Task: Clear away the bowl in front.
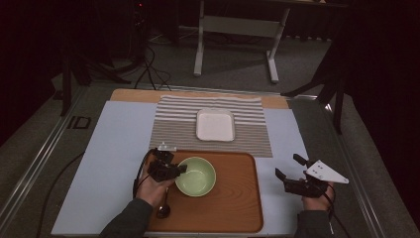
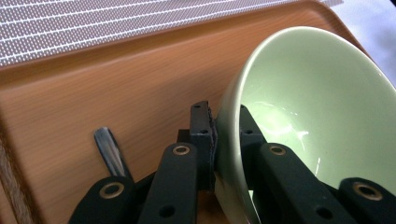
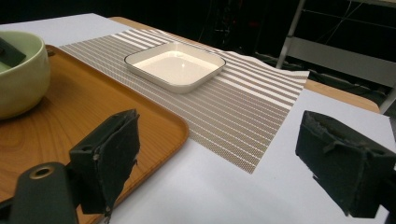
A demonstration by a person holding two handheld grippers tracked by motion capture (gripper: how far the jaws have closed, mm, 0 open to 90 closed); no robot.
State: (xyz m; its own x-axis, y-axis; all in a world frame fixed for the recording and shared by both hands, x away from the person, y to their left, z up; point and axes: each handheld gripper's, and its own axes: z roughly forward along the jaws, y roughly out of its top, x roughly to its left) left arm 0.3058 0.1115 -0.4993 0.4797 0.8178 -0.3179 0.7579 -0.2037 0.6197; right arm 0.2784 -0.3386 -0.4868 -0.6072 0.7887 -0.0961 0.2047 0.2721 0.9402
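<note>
Hands come in from the near edge of the table, each holding a black two-jaw gripper. At the near left corner of the brown wooden tray [image 1: 233,208] a dark metal spoon [image 1: 164,208] lies with its bowl towards the person, partly under the left hand [image 1: 152,191]. Just beyond it the left gripper [image 1: 179,169] is clamped on the near-left rim of the pale green round ceramic bowl [image 1: 197,176]: in the left gripper view one jaw presses the outside wall and the other sits inside the bowl [image 2: 308,107], which looks tipped in that view; whether it is lifted off the tray [image 2: 107,93] I cannot tell. The spoon's handle [image 2: 109,151] shows on the wood beside the jaws. The bowl is over the left half of the tray, nearer its far edge.

Off the tray's right edge, over the light blue mat [image 1: 114,163], the right gripper [image 1: 288,167] is held with its jaws wide apart and nothing between them.

Farther on, a grey-and-white striped placemat [image 1: 252,129] lies against the tray's far edge, and a white square shallow dish [image 1: 215,124] sits in its middle. Past the table's far edge a grey metal stand [image 1: 237,29] is on the floor.
</note>
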